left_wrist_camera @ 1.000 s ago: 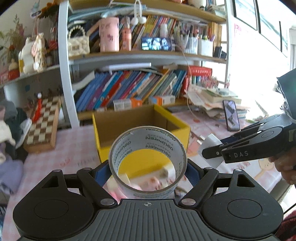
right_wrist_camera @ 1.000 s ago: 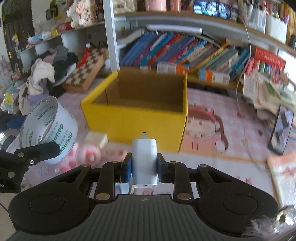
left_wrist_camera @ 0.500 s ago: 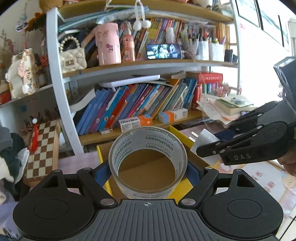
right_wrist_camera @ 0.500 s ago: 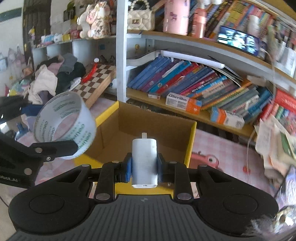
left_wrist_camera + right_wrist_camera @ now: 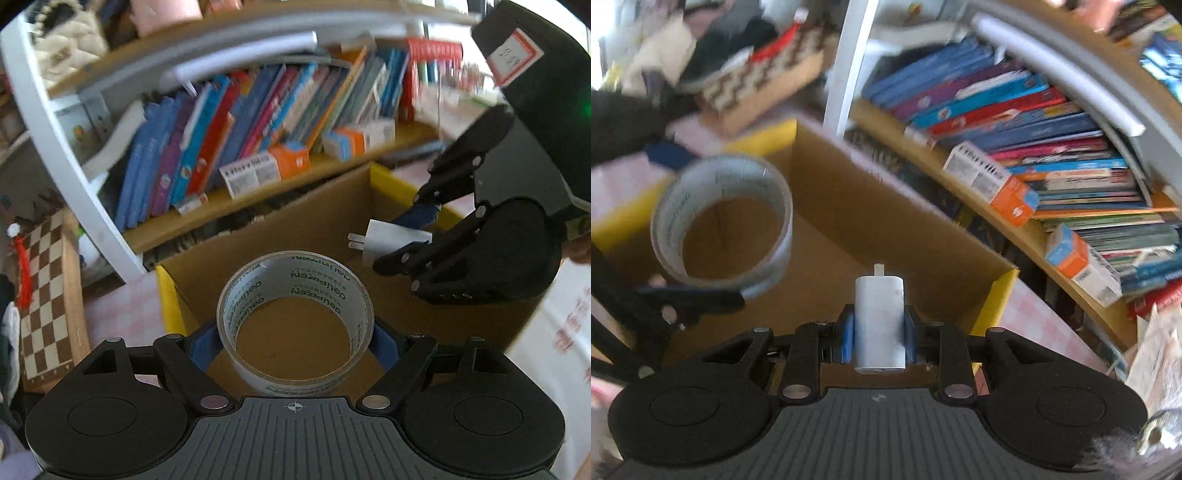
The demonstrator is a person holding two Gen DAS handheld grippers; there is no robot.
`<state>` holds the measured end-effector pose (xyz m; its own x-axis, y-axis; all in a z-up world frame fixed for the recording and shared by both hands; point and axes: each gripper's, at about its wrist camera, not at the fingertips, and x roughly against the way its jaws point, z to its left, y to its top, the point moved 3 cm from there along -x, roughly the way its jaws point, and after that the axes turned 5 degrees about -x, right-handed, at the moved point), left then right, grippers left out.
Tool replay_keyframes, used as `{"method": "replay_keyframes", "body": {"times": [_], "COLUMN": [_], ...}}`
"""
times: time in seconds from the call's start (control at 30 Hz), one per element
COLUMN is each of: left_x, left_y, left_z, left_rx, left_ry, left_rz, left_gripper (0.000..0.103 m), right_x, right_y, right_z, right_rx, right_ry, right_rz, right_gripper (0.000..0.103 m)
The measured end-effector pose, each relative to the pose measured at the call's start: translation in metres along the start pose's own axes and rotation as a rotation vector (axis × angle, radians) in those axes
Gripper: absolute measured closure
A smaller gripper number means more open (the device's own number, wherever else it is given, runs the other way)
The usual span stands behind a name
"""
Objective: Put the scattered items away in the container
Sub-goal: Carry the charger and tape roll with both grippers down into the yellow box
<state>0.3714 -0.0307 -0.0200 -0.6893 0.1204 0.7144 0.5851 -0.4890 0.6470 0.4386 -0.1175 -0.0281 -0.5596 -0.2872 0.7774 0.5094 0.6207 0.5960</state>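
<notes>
Black hand-held gripper (image 5: 295,332) w/ blue pads (image 5: 384,349)

White-framed shelf unit (image 5: 55,122) with wooden boards behind, blurred. Lower shelf packed with leaning books (image 5: 236,122), small orange-white boxes (image 5: 258,170) in front of them. Chessboard (image 5: 44,295) lies left of the unit on a pink checked tabletop (image 5: 118,306). Clothes pile (image 5: 701,40) beyond the chessboard. Papers (image 5: 1156,354) stacked at right. Bright daylight.

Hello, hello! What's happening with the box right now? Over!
Left gripper shut on tape roll, right gripper shut on white charger. Both above the open cardboard box. Box looks empty, nothing in the way.
</notes>
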Motion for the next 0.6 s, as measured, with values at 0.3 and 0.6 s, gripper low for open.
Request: {"method": "replay_keyframes", "body": {"times": [0.3, 0.6], "left_x": [-0.041, -0.057], "left_y": [0.007, 0.005], "left_z": [0.001, 0.001], "left_rx": [-0.119, -0.165], "left_ry": [-0.017, -0.021], "left_rz": [0.102, 0.203], "left_gripper": [0.019, 0.018], "right_x": [-0.045, -0.059], "right_y": [0.003, 0.011], "right_z": [-0.001, -0.004], "right_rx": [0.105, 0.131], "right_ry": [0.037, 0.061], "right_rz": [0.090, 0.148], "right_gripper": [0.079, 0.067]}}
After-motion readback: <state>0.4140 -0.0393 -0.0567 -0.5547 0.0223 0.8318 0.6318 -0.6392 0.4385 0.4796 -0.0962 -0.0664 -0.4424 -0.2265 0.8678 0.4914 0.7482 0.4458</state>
